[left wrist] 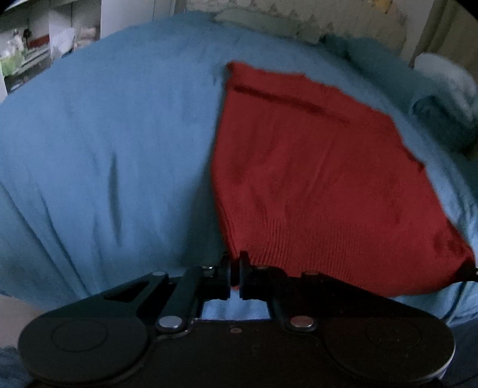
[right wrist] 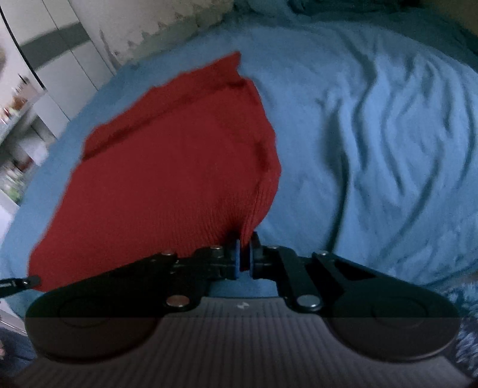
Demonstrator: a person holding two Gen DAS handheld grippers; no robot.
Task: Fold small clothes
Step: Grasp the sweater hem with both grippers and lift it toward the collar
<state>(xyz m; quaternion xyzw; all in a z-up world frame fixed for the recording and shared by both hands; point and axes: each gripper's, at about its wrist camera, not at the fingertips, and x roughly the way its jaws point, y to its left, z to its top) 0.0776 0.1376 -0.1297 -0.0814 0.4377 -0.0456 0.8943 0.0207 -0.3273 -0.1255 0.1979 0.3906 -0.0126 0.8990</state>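
Pinching the near ribbed hem of a red knit garment (left wrist: 313,185), the left gripper (left wrist: 235,268) is clenched on the hem's left corner and the right gripper (right wrist: 245,256) on its right corner, each with cloth caught between the fingers. Between the two corners the hem runs taut. The garment's body slopes away from the fingers onto a blue bedsheet (left wrist: 104,149), its far edge showing a darker fold line. Left of the garment's left edge the sheet lies broad and nearly smooth; right of its right edge the sheet is rumpled into ridges. Farther off, a pale lace-edged cloth (left wrist: 269,21) borders the bed, with blurred shelves (left wrist: 27,50) at far left. No legible writing appears.
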